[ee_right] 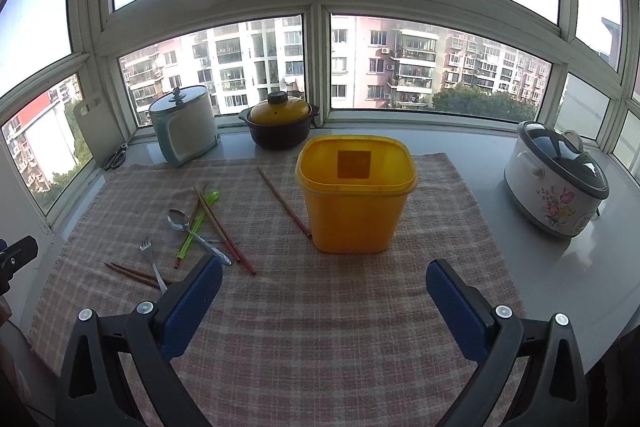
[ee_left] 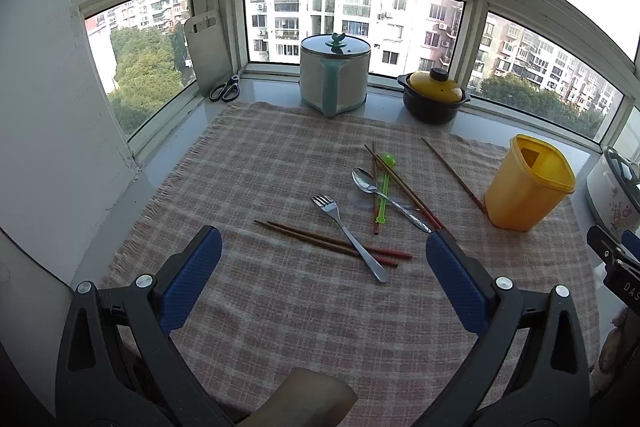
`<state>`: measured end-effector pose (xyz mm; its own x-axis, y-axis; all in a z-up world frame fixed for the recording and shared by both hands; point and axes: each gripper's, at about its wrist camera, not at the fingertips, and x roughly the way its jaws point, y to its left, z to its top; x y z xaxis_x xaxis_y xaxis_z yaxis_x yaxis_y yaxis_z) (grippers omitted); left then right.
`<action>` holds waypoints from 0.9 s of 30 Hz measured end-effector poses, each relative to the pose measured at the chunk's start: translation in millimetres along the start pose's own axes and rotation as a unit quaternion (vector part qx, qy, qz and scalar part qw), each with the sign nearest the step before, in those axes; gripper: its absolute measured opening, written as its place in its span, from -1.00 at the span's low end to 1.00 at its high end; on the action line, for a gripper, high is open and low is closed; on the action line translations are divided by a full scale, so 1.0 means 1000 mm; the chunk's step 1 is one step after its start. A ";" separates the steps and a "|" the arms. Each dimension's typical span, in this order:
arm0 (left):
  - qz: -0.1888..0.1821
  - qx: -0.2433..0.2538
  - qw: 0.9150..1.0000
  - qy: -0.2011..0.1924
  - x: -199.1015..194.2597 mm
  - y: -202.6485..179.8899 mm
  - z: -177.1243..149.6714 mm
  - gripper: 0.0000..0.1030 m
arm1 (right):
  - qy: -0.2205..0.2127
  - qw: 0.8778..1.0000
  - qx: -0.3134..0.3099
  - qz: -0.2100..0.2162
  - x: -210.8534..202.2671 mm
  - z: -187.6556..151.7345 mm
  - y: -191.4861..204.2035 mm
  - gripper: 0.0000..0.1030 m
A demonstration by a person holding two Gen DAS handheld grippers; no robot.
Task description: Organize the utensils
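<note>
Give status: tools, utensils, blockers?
Left tool open, right tool open, both empty. Fork, spoon, chopsticks loose on cloth; yellow container upright, open. Nothing blocking.

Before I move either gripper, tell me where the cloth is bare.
Bare: the checked cloth in front of the yellow plastic container, and its left half, short of the white electric pot. Crowded: the middle, around the steel fork, steel spoon and crossed wooden chopsticks.
</note>
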<state>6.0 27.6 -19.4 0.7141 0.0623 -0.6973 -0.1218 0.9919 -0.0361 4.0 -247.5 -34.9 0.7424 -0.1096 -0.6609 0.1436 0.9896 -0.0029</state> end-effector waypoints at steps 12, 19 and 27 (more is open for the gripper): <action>0.038 -0.081 0.996 0.031 0.010 0.031 -0.024 1.00 | 0.007 0.997 -0.060 0.051 0.016 0.004 -0.003 0.97; 0.023 -0.096 0.994 0.038 0.013 0.030 -0.035 0.93 | 0.024 0.990 -0.099 0.096 0.031 0.004 0.002 0.96; -0.032 -0.137 0.987 0.079 0.047 0.038 -0.032 0.32 | 0.036 0.982 -0.116 0.143 0.052 0.007 0.018 0.88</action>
<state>12.8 64.7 -76.9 0.6120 -0.0401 -0.7899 -0.2766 0.9248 -0.2613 50.0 -236.2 -64.4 0.6809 0.1743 -0.7114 -0.2237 0.9743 0.0246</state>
